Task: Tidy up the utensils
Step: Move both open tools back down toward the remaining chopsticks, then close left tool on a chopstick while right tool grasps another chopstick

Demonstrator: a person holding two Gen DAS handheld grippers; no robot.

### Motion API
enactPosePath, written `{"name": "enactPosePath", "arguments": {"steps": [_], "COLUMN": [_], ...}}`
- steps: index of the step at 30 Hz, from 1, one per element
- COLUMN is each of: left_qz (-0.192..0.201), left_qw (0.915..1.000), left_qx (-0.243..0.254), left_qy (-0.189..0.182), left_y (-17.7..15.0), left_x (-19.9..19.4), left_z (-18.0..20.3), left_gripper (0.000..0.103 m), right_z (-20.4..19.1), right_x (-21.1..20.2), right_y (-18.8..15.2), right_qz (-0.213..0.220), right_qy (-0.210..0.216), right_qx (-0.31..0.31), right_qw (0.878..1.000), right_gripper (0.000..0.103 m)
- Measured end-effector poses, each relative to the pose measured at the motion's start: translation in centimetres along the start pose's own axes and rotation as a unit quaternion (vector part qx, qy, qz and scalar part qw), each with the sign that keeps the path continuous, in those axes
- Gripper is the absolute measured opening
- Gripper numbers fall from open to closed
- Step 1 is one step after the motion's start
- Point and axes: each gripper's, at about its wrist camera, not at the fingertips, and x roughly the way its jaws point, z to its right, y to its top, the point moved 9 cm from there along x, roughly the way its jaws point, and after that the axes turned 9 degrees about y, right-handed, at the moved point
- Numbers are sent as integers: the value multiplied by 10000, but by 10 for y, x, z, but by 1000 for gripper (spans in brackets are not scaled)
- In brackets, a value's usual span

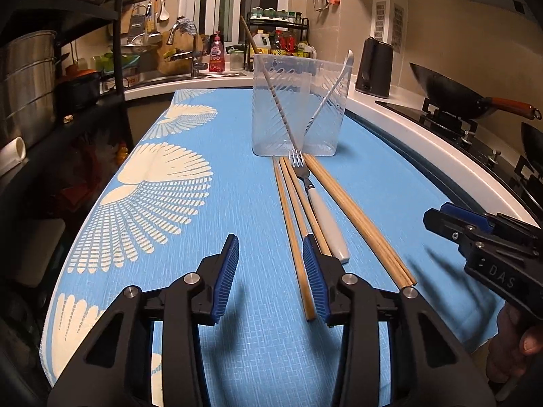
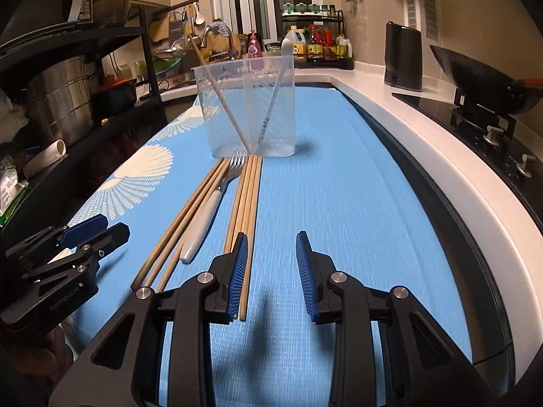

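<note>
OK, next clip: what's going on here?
A person holds two grippers low over a blue tablecloth, sorting utensils into a clear container that already holds one chopstick and one white-handled utensil. A fork and wooden chopsticks lie on the cloth in front of it. The left gripper and the right gripper are both open and hold nothing; nothing is picked up yet.

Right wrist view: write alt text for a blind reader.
The open right gripper hovers over a blue tablecloth, its left pad beside wooden chopsticks. A white-handled fork lies beside them, before a clear plastic holder.
</note>
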Motion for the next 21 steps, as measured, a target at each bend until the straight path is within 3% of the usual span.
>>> {"name": "enactPosePath", "arguments": {"steps": [4, 7, 10, 21], "left_qz": [17, 5, -88, -315], "left_qw": [10000, 10000, 9999, 9989], "left_qx": [-12, -27, -112, -122], "left_qy": [14, 18, -46, -310], "left_y": [0, -1, -5, -15], "left_x": [0, 0, 3, 8], "left_z": [0, 0, -2, 8], "left_gripper": [37, 29, 21, 21], "right_z": [1, 2, -2, -11], "right_x": [4, 9, 12, 30], "right_y": [-5, -8, -12, -31], "right_qz": [-97, -202, -272, -701], "right_qy": [32, 134, 249, 386], "right_qx": [30, 120, 139, 142], "right_qw": [9999, 9996, 9992, 9967], "right_gripper": [30, 16, 15, 15]}}
